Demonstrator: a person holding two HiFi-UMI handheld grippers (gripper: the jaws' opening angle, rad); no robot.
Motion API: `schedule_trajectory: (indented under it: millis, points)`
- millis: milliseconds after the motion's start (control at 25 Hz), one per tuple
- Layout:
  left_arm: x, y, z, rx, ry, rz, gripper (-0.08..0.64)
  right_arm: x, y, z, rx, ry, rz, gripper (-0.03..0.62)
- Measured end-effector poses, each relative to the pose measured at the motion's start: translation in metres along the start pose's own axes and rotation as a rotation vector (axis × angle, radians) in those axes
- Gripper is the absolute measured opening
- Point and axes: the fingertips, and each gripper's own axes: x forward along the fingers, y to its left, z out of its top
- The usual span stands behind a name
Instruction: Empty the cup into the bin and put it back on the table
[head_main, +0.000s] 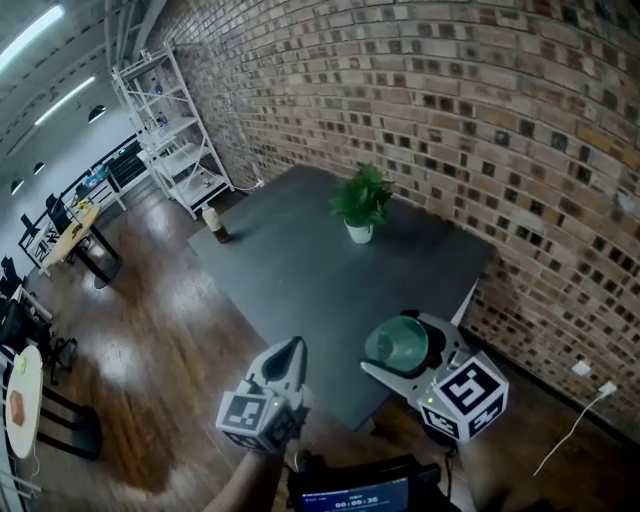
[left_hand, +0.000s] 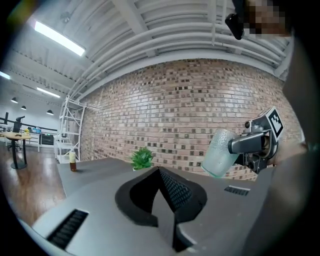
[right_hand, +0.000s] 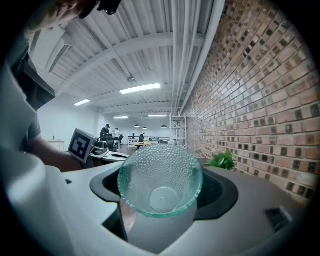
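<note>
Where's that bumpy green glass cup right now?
Head view, lower right: the bumpy green glass cup is held in the right gripper, at the dark grey table's near edge, well short of the small potted plant.

Left gripper (head_main: 293, 352) and right gripper (head_main: 393, 343) are grey plastic, with ribbed black pads (left_hand: 176, 192); each carries a cube (head_main: 468, 392) of black-and-white square markers.

In the right gripper view the pads of the right gripper (right_hand: 160, 202) are covered by the glass cup (right_hand: 160, 180) clamped between them. In the head view part of the near edge of the table (head_main: 300, 270) is hidden behind that cup, and a screen (head_main: 355, 497) and a forearm (head_main: 245, 485) are cut off by the bottom edge. The contents of the bottle (head_main: 213, 224) cannot be told at that size.
</note>
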Motion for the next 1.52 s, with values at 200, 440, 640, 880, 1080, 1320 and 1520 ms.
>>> schedule_trajectory:
  millis: [200,440,640,880,1080,1320,1520]
  points:
    - [-0.016,0.056,0.005,-0.009,-0.014,-0.001,-0.005,0.051,0.03,0.012,-0.01,-0.001,0.0,0.402]
    - [-0.031,0.143,0.007,0.001,-0.028,-0.033,-0.005,0.129,0.064,0.02,0.013,0.005,-0.034,0.402]
    - [-0.04,0.217,-0.001,0.007,-0.022,-0.062,-0.005,0.199,0.087,0.021,0.017,0.016,-0.062,0.403]
    - [-0.055,0.282,-0.006,0.008,0.008,-0.081,-0.005,0.259,0.102,0.023,0.03,0.045,-0.093,0.403]
    - [-0.059,0.315,-0.006,-0.004,0.005,-0.083,-0.005,0.294,0.11,0.027,0.025,0.067,-0.093,0.403]
    - [-0.047,0.342,-0.018,-0.038,0.027,-0.079,-0.005,0.337,0.111,0.022,0.033,0.083,-0.077,0.403]
    - [-0.023,0.37,-0.022,-0.031,0.041,-0.073,-0.005,0.385,0.102,0.009,0.058,0.098,-0.05,0.403]
